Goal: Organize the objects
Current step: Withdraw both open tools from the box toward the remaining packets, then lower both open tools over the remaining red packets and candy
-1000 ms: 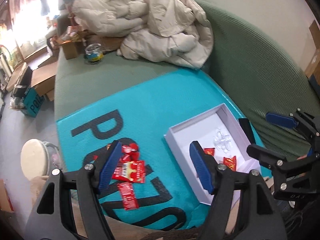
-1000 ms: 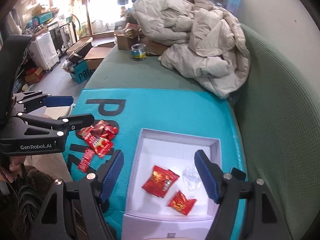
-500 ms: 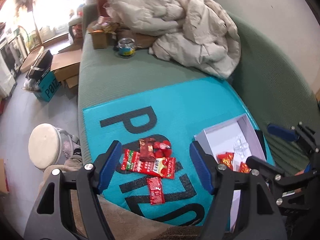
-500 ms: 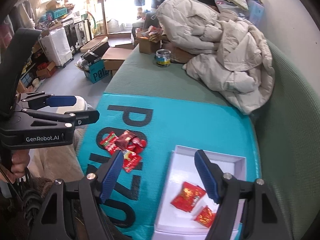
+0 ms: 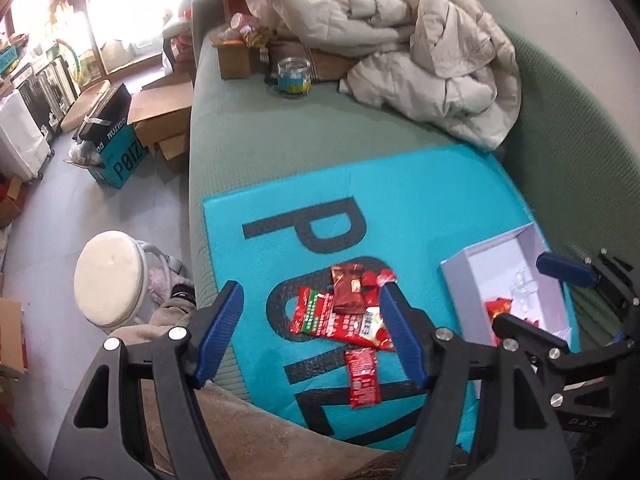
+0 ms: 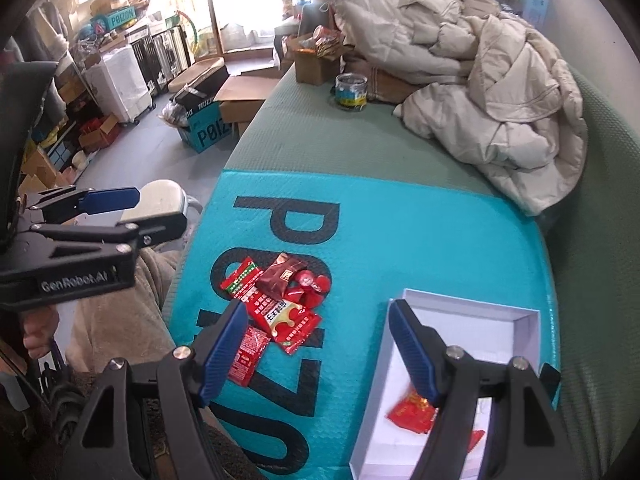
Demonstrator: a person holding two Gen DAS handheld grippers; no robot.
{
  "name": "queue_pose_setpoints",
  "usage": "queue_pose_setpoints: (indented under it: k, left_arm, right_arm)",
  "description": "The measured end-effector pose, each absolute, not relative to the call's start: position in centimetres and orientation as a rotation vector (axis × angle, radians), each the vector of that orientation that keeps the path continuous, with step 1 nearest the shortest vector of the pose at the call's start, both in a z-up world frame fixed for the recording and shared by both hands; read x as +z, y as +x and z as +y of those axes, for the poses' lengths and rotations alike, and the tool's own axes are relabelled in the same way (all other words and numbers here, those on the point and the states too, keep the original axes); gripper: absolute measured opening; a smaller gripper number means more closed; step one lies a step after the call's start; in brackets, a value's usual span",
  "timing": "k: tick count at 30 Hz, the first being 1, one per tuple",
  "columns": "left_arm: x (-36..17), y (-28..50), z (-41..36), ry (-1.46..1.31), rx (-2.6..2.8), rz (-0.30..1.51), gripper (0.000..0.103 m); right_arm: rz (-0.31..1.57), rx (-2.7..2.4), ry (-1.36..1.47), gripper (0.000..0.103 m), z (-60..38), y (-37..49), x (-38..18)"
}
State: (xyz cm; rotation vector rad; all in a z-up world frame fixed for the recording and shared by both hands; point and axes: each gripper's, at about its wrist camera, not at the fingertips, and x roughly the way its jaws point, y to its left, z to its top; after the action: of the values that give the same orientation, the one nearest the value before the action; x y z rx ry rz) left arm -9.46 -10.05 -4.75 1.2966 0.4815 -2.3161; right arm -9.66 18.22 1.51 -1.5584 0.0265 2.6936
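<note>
Nearest, the left gripper [image 5: 310,334] hovers with its blue-padded jaws spread and empty above a heap of red foil snack packets [image 5: 344,316] on the teal plastic mailer bag [image 5: 400,208]. The right gripper [image 6: 316,350], jaws likewise spread and holding nothing, hangs over the near left edge of the shallow white cardboard box [image 6: 464,320], which holds more red packets [image 6: 412,414]. Farther off on the green sofa [image 5: 248,148] stand a glass jar [image 5: 294,76] and a crumpled cream down jacket [image 5: 420,52].
</note>
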Motion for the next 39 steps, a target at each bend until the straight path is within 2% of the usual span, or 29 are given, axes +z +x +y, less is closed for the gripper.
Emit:
queue_pose_setpoints:
  k: [12,20,30,38,39]
  left_arm:
    - [-10.4,-10.5,-11.2,1.453,-2.253,0.536,0.069]
    - [-13.2,-11.6,-11.6,1.524,-2.245,0.576,0.069]
    - [-16.2,-13.4,-12.1,1.635,-2.23,0.579,0.069]
    - [-17.8,-14.1,-13.1,1.689,-2.191,0.587,0.069]
    - [-18.0,-14.2,-13.1,1.7,-2.184,0.578,0.069]
  right_arm:
    - [-0.018,2.704,-1.617,0.074,17.6,-11.5,-3.6]
    - [0.086,2.711,-1.689,0.074,18.5,-13.2,-7.1]
    - [0.12,2.691,-1.778,0.053,19.4,-15.4,-10.7]
    - [0.137,2.665,-1.857,0.051,19.2,-18.6,-13.6]
    - [0.139,2.64,-1.887,0.042,19.2,-18.9,-14.2]
